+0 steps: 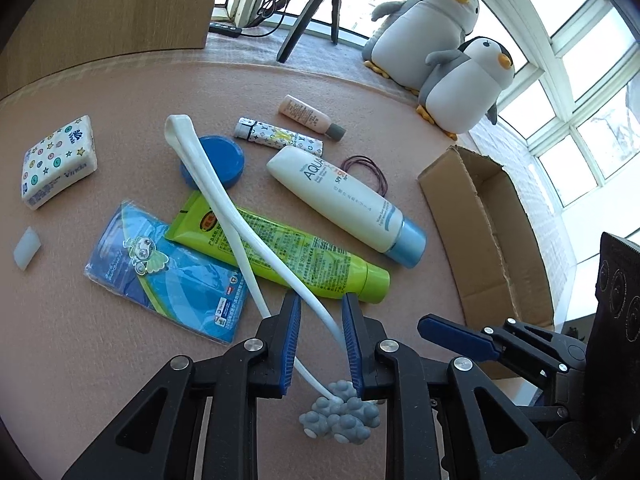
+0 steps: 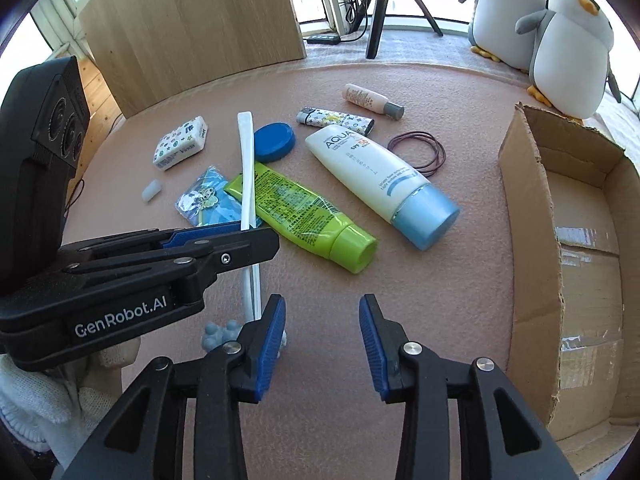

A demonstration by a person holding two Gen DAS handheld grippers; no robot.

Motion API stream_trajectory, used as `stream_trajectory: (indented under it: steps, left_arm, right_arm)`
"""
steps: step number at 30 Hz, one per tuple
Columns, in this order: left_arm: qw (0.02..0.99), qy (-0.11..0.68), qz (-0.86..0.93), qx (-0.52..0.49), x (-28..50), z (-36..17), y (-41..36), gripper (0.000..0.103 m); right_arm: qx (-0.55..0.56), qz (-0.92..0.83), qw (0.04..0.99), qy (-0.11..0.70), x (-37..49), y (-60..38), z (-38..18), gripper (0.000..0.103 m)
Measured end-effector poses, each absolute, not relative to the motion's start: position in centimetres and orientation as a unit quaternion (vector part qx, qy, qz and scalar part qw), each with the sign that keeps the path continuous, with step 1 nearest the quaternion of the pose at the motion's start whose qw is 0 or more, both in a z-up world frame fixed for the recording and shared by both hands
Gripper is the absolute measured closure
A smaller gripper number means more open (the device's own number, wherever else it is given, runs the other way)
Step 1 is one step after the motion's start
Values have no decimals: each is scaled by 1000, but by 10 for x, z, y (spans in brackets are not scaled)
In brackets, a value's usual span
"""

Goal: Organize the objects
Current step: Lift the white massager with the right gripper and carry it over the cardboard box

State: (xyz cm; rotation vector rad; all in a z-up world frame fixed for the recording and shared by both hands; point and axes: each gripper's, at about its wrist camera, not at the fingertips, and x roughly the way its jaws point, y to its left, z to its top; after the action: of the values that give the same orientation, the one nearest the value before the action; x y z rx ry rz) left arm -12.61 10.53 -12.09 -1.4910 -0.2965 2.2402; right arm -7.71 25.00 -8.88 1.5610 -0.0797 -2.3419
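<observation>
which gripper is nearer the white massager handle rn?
Left. The left gripper straddles the white massager handle, fingers either side of it. The right gripper hangs open over bare mat beside it.

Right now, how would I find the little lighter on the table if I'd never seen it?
Start at the cardboard box on the right of the pink table, then go left past the purple hair ties. The lighter lies flat between the small pink bottle and the big white tube. It alone has a white skin printed with tiny dark patterns and a metal end.
</observation>
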Motion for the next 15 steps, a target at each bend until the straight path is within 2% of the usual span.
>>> stream_trajectory:
  steps: [3, 5, 8, 15]
  left_arm:
    - [215, -117, 811, -531, -126, -116, 102, 79]
    - [209, -119, 815, -527, -126, -113, 95, 78]
    - [190, -131, 818, -527, -129, -116, 83, 78]
    - [151, -138, 819, -537, -133, -127, 63, 78]
  right_arm:
    - [541, -825, 158, -44, -79, 262, -83, 65]
    - [535, -828, 161, -56, -81, 266, -78, 54]
    - [530, -826, 175, -72, -85, 265, -72, 53]
    - [539, -816, 207, 9, -89, 228, -79, 53]
